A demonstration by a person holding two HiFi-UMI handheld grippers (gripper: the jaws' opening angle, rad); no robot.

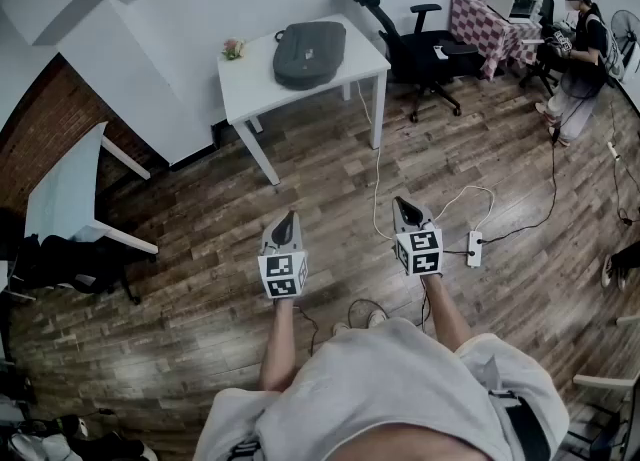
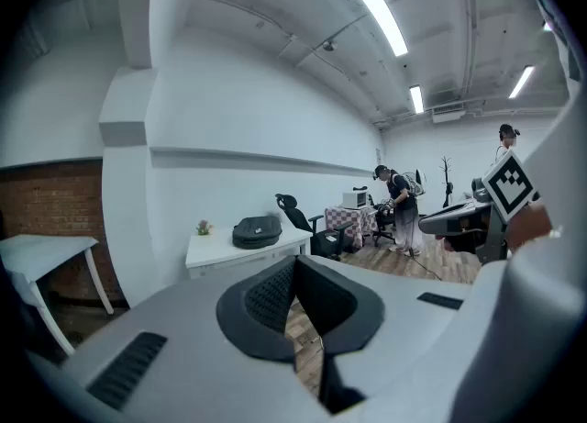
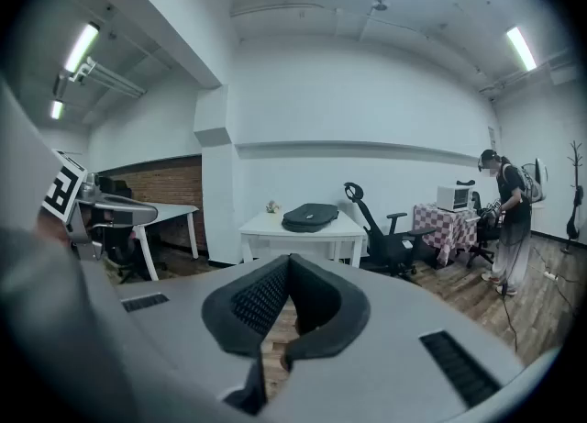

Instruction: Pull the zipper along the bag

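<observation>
right gripper (image 3: 288,270): jaws pressed together, nothing in 'em | straight ahead, well off: white counter (image 3: 261,226) with a dark bag (image 3: 310,217) lying flat on it, tiny flower (image 3: 271,206) just left of the bag | right of that: black office chair (image 3: 385,238), then a checkered table (image 3: 438,221) with a microwave (image 3: 454,197) on top | far right: person (image 3: 509,224) standing on the wood floor (image 3: 477,293)

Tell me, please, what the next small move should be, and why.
Probably step toward the white table: the bag lies on it, far beyond the left hand-held gripper and the right hand-held gripper, both shut and empty.
</observation>
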